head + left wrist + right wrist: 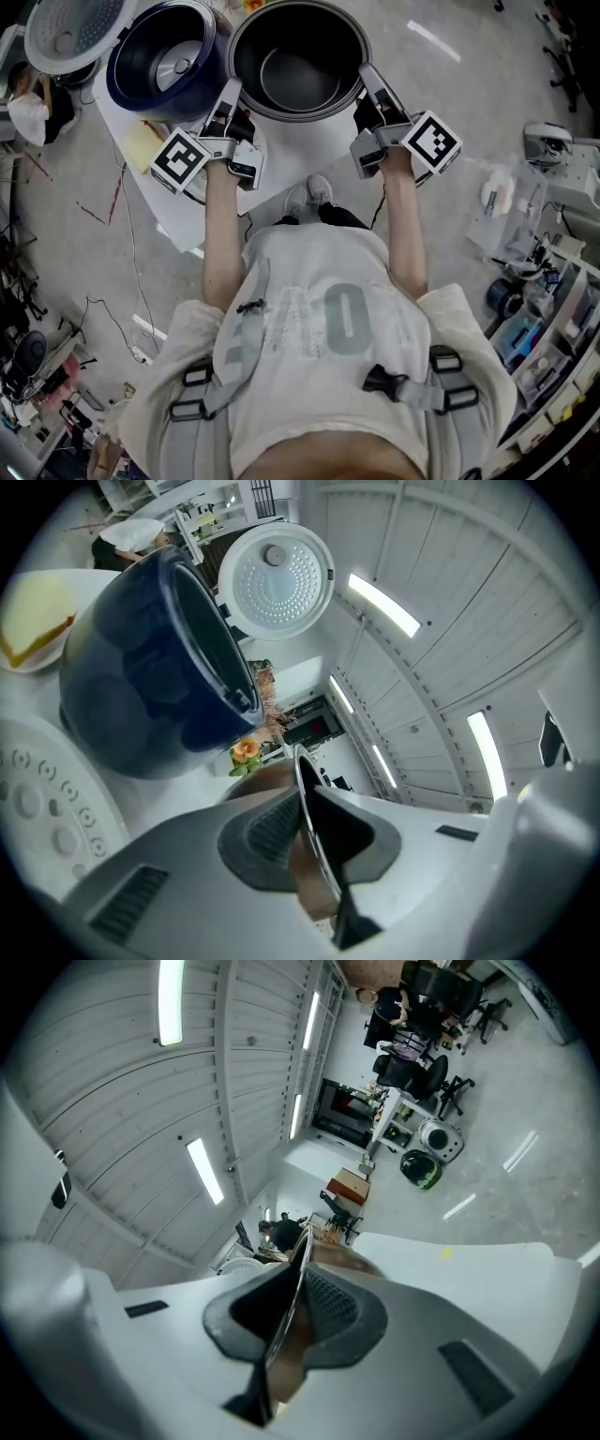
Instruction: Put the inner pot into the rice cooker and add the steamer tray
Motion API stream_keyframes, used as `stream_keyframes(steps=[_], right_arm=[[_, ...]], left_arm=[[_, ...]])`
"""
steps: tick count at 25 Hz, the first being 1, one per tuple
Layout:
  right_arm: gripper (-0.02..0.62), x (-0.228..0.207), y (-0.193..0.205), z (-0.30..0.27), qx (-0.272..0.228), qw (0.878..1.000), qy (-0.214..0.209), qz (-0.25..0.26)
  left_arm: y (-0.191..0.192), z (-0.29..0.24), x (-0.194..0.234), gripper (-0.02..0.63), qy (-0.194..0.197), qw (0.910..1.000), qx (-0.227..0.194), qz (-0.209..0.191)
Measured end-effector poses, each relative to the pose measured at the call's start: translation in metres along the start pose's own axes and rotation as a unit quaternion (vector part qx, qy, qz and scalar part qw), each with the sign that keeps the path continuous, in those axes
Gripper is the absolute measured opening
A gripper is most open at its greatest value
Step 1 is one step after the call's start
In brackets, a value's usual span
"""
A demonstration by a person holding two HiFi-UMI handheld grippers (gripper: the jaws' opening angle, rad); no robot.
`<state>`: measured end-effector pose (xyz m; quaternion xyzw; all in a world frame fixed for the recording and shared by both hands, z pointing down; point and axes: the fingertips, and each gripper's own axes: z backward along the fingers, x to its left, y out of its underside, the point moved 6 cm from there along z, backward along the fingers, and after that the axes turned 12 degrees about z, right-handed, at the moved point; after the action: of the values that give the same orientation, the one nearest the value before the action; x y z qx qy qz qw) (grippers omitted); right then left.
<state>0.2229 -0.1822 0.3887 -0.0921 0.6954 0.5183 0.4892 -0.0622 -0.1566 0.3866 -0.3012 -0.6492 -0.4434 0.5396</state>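
Observation:
The dark metal inner pot (pixel 295 61) hangs between my two grippers above the white table (pixel 309 150). My left gripper (pixel 230 98) is shut on the pot's left rim (pixel 302 771), which runs between its pads. My right gripper (pixel 370 86) is shut on the opposite rim (pixel 302 1251). The navy rice cooker (pixel 164 61) stands just left of the pot with its lid (pixel 70 33) swung open and nothing inside it. In the left gripper view the cooker (pixel 150 667) lies close by, and a white perforated steamer tray (pixel 37 808) sits at the lower left.
A yellow sponge-like piece (pixel 141 141) on a white dish (pixel 28 658) lies at the table's left edge. Cables (pixel 122 281) trail over the floor at left. Cluttered shelves (pixel 544 319) stand at right. Another person (pixel 23 103) is at the far left.

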Motion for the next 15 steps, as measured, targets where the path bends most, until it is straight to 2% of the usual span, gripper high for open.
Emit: stream_keyframes(steps=[3, 7, 11, 15], right_arm=[[0.049, 0.010, -0.013, 0.003, -0.001, 1.000, -0.007, 0.028], [0.049, 0.031, -0.030, 0.001, -0.023, 0.998, -0.051, 0.033], [0.054, 0.049, -0.051, -0.001, -0.026, 0.994, -0.086, 0.069], [0.058, 0.074, -0.062, -0.028, -0.018, 0.989, -0.118, 0.089]], left_arm=[[-0.001, 0.000, -0.020, 0.057, 0.017, 0.9996, -0.007, -0.022], [-0.004, 0.001, -0.050, 0.057, 0.047, 0.9973, -0.021, -0.052], [-0.009, 0.006, -0.084, 0.057, 0.070, 0.9937, -0.038, -0.079], [-0.033, 0.009, -0.102, 0.057, 0.087, 0.9880, -0.063, -0.111]])
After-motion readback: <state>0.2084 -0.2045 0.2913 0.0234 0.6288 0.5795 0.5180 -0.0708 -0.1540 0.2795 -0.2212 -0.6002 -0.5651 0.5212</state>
